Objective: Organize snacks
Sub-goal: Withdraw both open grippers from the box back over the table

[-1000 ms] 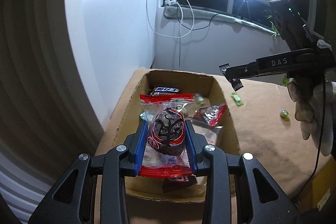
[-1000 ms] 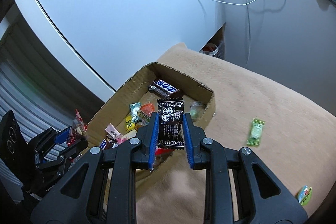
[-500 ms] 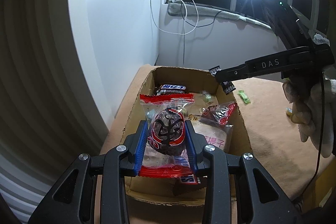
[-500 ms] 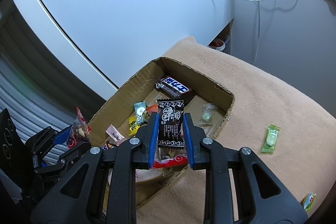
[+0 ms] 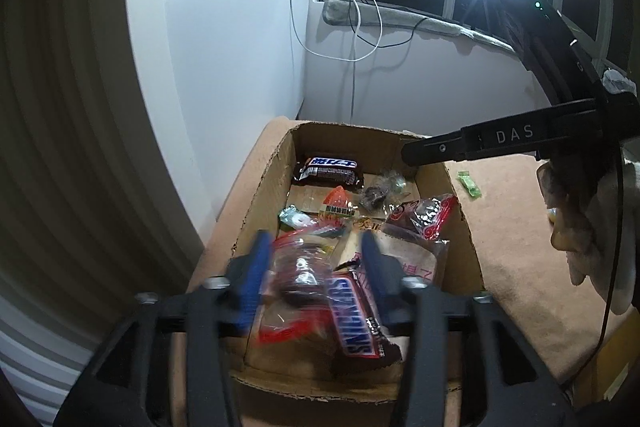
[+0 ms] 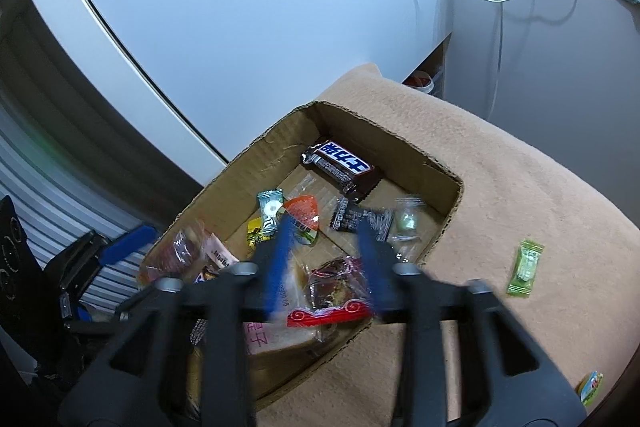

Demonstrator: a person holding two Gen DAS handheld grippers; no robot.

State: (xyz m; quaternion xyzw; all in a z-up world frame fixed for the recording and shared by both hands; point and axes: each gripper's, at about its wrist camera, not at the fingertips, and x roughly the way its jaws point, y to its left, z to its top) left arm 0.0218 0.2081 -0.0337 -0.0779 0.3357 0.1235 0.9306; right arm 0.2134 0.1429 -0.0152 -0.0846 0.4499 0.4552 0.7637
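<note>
Red-wrapped snack (image 5: 298, 281) and black packet (image 6: 360, 221) released into box (image 6: 432, 163).

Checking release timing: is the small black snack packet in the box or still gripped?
In the box: black packet lies loose on cardboard box floor, beyond the open right gripper.

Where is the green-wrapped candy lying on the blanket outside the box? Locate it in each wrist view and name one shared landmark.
Left wrist view: the green-wrapped candy lies on the tan blanket, right of the cardboard box, below the other gripper's black finger.
Right wrist view: the candy lies at right of centre on the blanket, right of the box.
Shared landmark: the brown chocolate bar at the box's far end.
</note>
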